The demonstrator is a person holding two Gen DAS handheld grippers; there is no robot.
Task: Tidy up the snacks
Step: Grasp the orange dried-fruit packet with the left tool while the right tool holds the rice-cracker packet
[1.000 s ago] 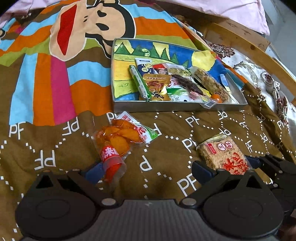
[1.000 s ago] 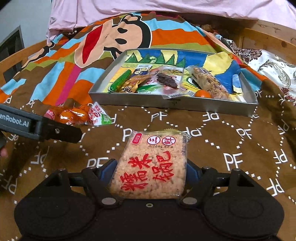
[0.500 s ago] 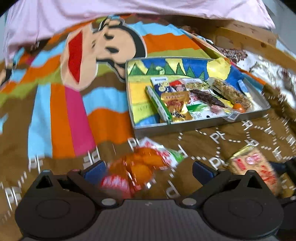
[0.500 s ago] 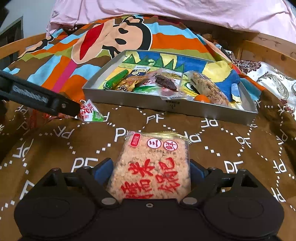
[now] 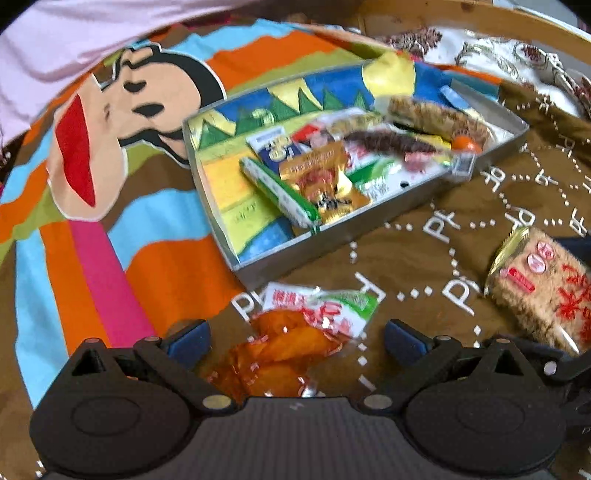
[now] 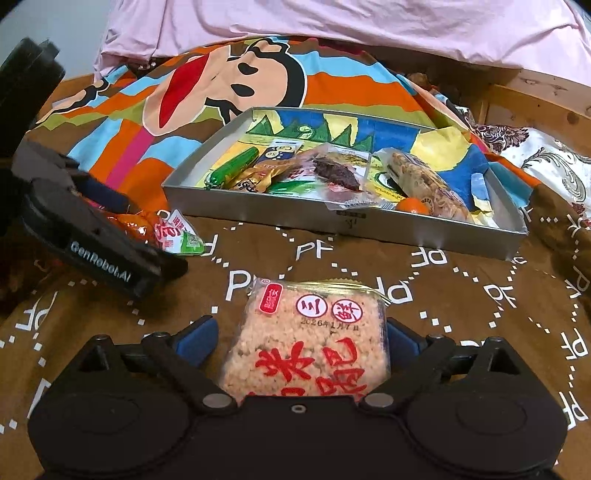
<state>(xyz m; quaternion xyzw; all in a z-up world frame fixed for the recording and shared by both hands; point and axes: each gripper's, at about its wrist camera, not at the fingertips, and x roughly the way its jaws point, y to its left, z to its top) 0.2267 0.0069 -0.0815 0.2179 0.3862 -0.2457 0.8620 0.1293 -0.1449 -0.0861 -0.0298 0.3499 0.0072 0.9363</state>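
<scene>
A clear packet of orange snack pieces (image 5: 291, 347) lies on the brown blanket between the fingers of my left gripper (image 5: 295, 339), which is open and does not press on it. In the right wrist view one of that gripper's fingers (image 6: 103, 251) lies beside the same packet (image 6: 173, 232). A rice-cracker packet with red characters (image 6: 306, 350) sits between the pads of my right gripper (image 6: 299, 339). Its jaws are opening, and a gap shows at the left pad. The same packet (image 5: 543, 288) shows at the right of the left wrist view. Behind stands a grey tray (image 6: 332, 218) holding several snacks.
The tray (image 5: 332, 236) rests on a colourful cartoon blanket (image 5: 110, 221). Pink bedding (image 6: 332, 29) lies behind it. A wooden bed frame (image 6: 535, 99) and a floral cloth (image 6: 554, 158) are at the right. Brown blanket (image 6: 461, 314) stretches between the packets and the tray.
My left gripper rolled and moved forward, so the orange packet now lies between its fingers. The right gripper's jaws widened off the rice-cracker packet.
</scene>
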